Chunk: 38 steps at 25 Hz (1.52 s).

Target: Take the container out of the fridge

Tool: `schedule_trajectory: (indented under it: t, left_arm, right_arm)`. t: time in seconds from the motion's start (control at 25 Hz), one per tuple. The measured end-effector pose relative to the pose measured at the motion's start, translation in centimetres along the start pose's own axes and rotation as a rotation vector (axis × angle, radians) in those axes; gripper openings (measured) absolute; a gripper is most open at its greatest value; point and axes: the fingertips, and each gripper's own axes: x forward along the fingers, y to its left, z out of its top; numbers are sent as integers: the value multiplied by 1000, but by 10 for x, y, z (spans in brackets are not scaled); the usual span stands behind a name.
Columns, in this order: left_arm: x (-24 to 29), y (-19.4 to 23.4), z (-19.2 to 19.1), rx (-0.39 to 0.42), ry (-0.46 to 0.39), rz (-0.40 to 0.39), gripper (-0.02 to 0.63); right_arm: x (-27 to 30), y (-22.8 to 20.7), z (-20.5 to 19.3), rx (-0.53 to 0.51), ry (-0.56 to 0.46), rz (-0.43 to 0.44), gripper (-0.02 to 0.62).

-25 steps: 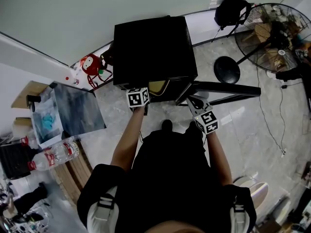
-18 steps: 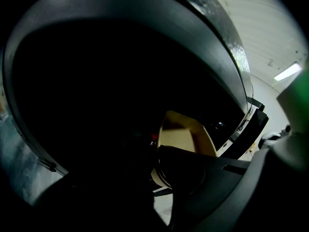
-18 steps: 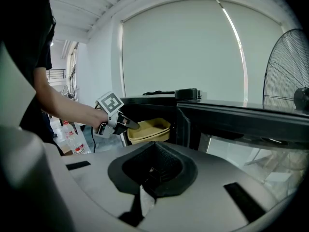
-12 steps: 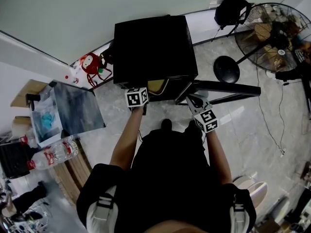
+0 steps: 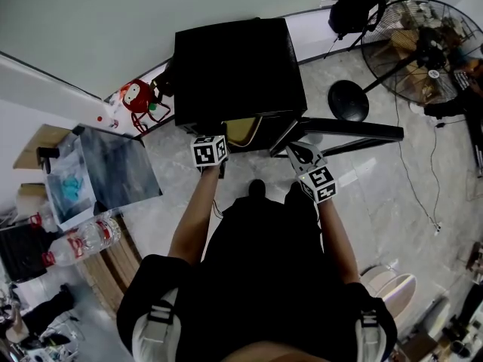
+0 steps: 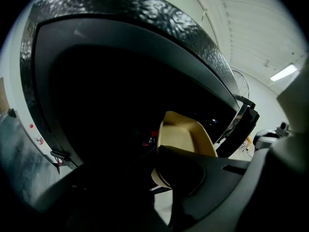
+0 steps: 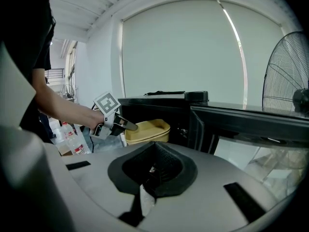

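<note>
- At the mouth of the black fridge (image 5: pixel 234 74), the left gripper (image 7: pixel 123 124) pinches the near rim of the tan container (image 7: pixel 147 131). The container juts partway out of the dark opening at its front edge.
- Just to the right, the right gripper (image 5: pixel 300 155) has its jaws pressed together on nothing. It is close to the open door (image 5: pixel 347 130) but apart from it.
- Main risk, as I judge it: a hold on one edge alone could let the container tip or twist as it leaves the shelf. That could spill whatever it carries, though its contents cannot be seen.
- Second risk: pulled at a slant, the far side may catch on the fridge frame or knock the door.
- The fridge stands on a grey marbled floor (image 5: pixel 392 202) against a pale wall (image 5: pixel 113 13).
- Around it are a standing fan (image 5: pixel 423 47) to the right, a red toy (image 5: pixel 136 96) to the left, and water bottles (image 5: pixel 87 240) further left.
</note>
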Motion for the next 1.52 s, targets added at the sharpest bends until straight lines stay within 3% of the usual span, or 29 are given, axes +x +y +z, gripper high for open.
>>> schedule_trajectory:
  t: [0.8,1.52]
  left_arm:
    - [-34,-28,-17,-40,-32,55,43]
    - [-85,-117,-73,-83,-48,105,43]
  right_arm:
    - [-33,5,1,-49,-30,80,-2]
    - [-122,3,-41,-79,-12,176,-2]
